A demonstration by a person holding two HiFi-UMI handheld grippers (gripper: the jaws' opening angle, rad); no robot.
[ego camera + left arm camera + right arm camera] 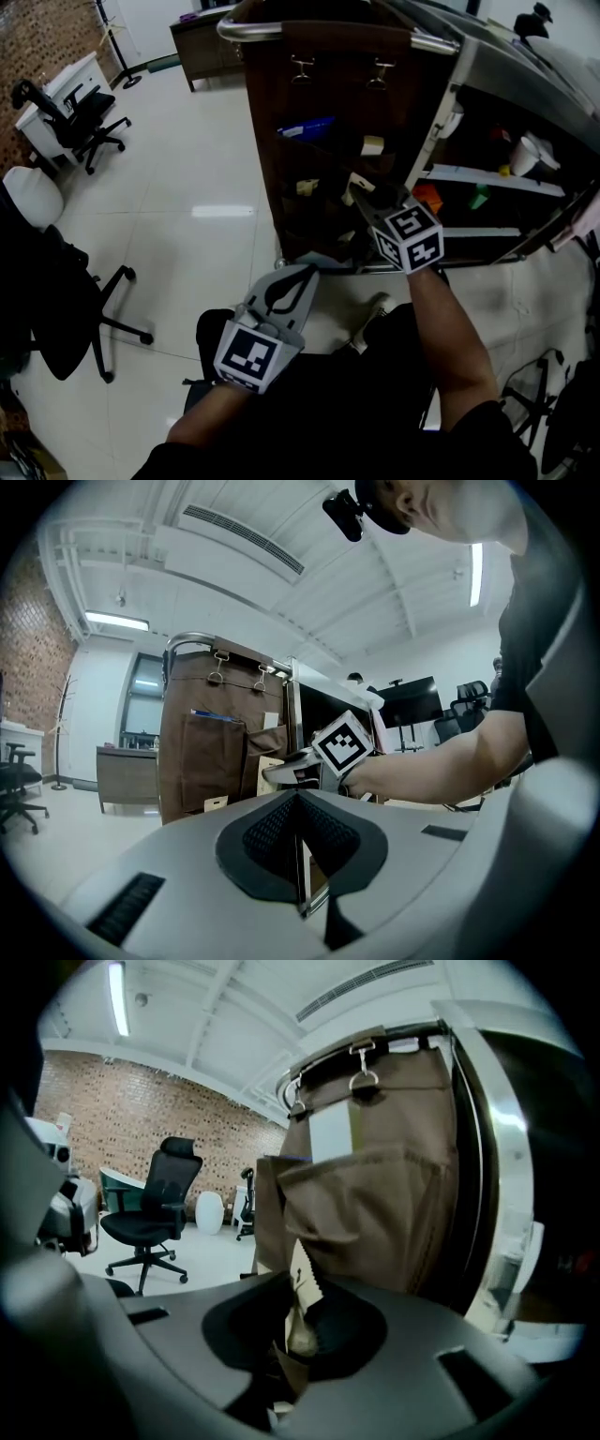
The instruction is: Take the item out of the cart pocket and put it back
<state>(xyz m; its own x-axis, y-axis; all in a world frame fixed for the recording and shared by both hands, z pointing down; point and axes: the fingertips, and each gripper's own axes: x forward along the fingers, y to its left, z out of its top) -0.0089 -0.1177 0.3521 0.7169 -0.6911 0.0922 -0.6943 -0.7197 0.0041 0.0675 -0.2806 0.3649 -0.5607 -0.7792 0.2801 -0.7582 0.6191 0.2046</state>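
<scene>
Head view: a person faces a cart (487,112) on a glossy tiled floor (187,187), with a brown fabric pocket organizer (319,103) clipped to the cart's end at 12 o'clock. The left claw (298,277) is held low at 7 o'clock, apart from the cart. The right claw (361,199) reaches up at 1 o'clock to the organizer's lower pockets. A black office chair (80,117) stands well apart at 10 o'clock. Left gripper view: the left claw's jaws are pressed together with nothing between them. The organizer stands ahead at 11 o'clock, with the right claw at its side. Right gripper view: the right claw is clamped on a small tan sachet (300,1283). The sachet is out of the pocket, its sawtooth edge pointing to 12 o'clock just before the brown pockets.
</scene>
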